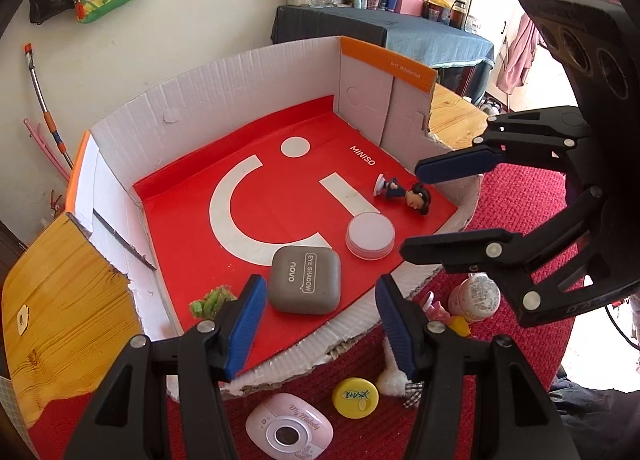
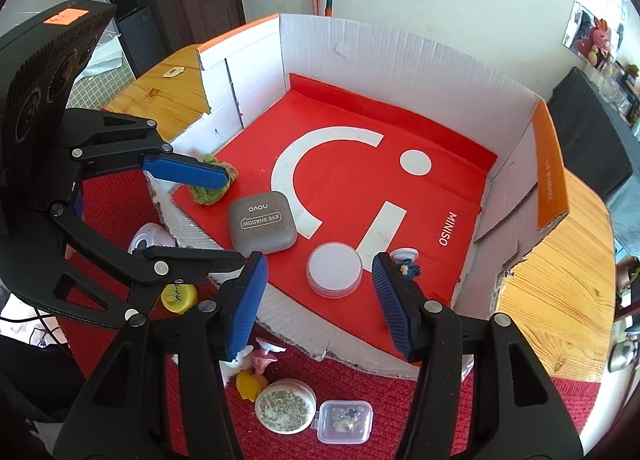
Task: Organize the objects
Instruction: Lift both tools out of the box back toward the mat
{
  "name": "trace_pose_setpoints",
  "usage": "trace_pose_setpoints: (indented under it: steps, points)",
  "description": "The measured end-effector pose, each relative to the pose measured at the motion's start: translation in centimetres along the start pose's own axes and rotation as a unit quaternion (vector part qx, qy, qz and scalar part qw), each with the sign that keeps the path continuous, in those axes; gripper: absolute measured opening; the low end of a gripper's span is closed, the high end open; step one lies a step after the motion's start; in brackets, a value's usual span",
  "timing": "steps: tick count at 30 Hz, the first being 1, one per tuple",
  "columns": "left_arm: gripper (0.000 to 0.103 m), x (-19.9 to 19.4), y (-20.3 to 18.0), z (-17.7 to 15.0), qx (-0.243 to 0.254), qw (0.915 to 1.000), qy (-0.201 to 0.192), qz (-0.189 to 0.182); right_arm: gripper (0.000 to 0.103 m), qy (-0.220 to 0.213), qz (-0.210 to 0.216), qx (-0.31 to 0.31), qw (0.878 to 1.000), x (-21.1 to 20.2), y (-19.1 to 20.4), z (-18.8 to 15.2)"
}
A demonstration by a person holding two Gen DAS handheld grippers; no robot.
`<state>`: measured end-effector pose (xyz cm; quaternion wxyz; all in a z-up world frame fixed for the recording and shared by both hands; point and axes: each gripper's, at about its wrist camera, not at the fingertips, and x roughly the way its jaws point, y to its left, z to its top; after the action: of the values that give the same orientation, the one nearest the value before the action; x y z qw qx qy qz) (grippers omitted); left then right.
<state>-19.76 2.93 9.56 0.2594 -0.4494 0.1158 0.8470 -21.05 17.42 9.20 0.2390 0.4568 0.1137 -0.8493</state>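
Note:
A white cardboard box (image 1: 240, 71) (image 2: 400, 47) with a red printed floor stands on the table. Inside lie a grey eyeshadow case (image 1: 306, 280) (image 2: 262, 223), a round white jar (image 1: 370, 236) (image 2: 334, 270), a small figurine (image 1: 404, 191) (image 2: 406, 260) on its side and a green fuzzy piece (image 1: 212, 300) (image 2: 208, 187). My left gripper (image 1: 320, 324) (image 2: 224, 215) hangs open above the case, pads clear of it. Over the white jar my right gripper (image 2: 320, 300) (image 1: 432, 211) is open too, gripping nothing.
On the red mat in front of the box lie a pink My Melody device (image 1: 288, 432), a yellow cap (image 1: 356, 396), a pink bottle (image 1: 476, 296), a round tin (image 2: 286, 406) and a small clear plastic case (image 2: 346, 420). The box's near wall is torn low.

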Motion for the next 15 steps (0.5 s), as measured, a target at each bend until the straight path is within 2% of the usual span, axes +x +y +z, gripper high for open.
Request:
trace_pose_setpoints:
  steps: [9, 12, 15]
  points:
    - [0.065, -4.4, -0.6, -2.2, -0.045, 0.9976, -0.052, -0.01, 0.064, -0.049, -0.013, 0.011, 0.999, -4.6, 1.7, -1.3]
    - [0.072, -5.7, -1.1, -3.0, -0.056, 0.9957, -0.072, -0.013, 0.067, -0.07, -0.018, 0.016, 0.997, -6.2, 2.3, -2.1]
    - [0.073, -7.0, -1.8, -3.8, -0.06, 0.9941, -0.09, -0.005, 0.071, -0.087, -0.02, 0.022, 0.996, -7.6, 2.9, -2.9]
